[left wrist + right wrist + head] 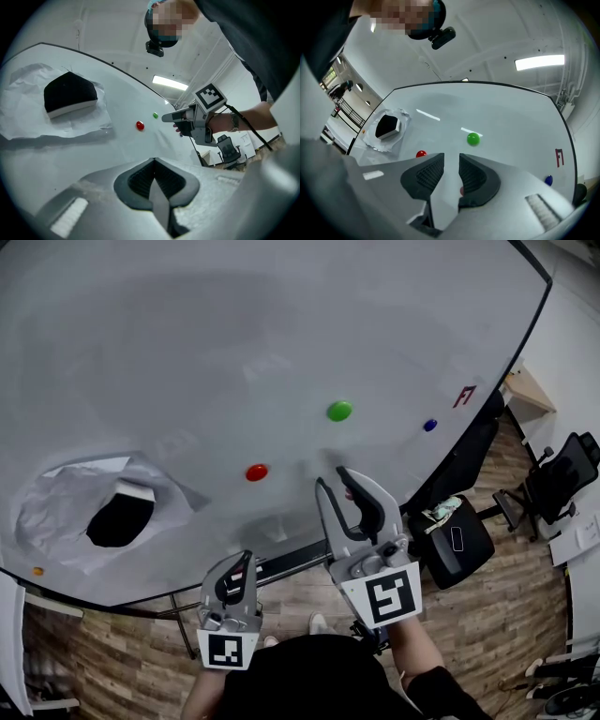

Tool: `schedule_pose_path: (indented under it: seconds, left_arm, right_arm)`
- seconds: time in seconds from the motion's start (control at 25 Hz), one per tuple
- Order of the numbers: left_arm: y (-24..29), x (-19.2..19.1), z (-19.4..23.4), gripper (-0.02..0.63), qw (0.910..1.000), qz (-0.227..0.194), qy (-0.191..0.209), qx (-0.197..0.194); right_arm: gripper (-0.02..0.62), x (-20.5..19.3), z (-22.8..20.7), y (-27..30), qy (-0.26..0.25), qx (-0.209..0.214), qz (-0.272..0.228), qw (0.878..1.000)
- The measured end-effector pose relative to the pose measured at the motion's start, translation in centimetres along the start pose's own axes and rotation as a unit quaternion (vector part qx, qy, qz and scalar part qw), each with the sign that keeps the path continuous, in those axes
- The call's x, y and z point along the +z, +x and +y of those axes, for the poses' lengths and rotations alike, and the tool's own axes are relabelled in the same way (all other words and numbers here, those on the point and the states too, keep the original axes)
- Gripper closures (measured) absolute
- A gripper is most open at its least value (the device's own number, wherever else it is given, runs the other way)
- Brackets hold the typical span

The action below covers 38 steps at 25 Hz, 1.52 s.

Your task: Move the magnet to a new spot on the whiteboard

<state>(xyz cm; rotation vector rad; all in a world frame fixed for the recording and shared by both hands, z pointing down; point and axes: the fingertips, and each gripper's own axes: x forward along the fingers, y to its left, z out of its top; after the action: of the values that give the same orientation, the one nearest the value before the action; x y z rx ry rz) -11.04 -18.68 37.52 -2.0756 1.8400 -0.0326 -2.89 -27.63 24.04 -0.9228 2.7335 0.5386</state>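
A small reddish magnet shows deep between the jaws of the right claw, against its right-hand pad. The jaws stand a little apart, released; whether both touch it cannot be told. Beyond the tips, on the white surface, a round red magnet sits to the left, a green magnet just ahead and a blue magnet far right. The left claw, lower and to the left, is clenched on nothing. A wooden floor and an office chair lie behind to the right.
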Motion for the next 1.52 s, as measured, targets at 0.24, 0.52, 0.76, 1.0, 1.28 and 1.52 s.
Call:
schedule_pose_path:
  seconds: [0.24,0.52,0.76,1.0,1.28,1.52]
  left_arm:
    - [-1.1,0.0,-0.1,0.606,0.9999,0.000,-0.010,-0.010]
    - [-2.3,0.1,-0.6,0.606,0.9994,-0.001,-0.012,-0.031]
    - [-3.6,0.2,-1.2,0.606,0.9983,-0.001,-0.010,-0.057]
    - [-5.2,0.2,-2.3,0.606,0.9968,-0.002,-0.024,-0.076]
    - [-7.0,0.5,-2.6,0.606,0.9957,-0.008,-0.025,-0.089]
    - [-7.8,0.9,-2.1,0.605,0.9957,-0.015,-0.034,-0.085]
  right_arm:
    - [0.528,-1.1,2.1,-1.4,0.017,-0.005,0.011,1.000]
    - [0.561,-1.8,3.9,-3.2,0.026,-0.023,0.028,0.999]
    - [0.584,-2.5,5.4,-5.2,0.036,-0.043,0.042,0.998]
    - [0.594,-3.0,7.0,-7.5,0.046,-0.059,0.059,0.995]
    - [0.604,-3.5,9.6,-9.0,0.058,-0.064,0.074,0.993]
    - [0.604,-4.0,11.7,-9.7,0.068,-0.055,0.082,0.993]
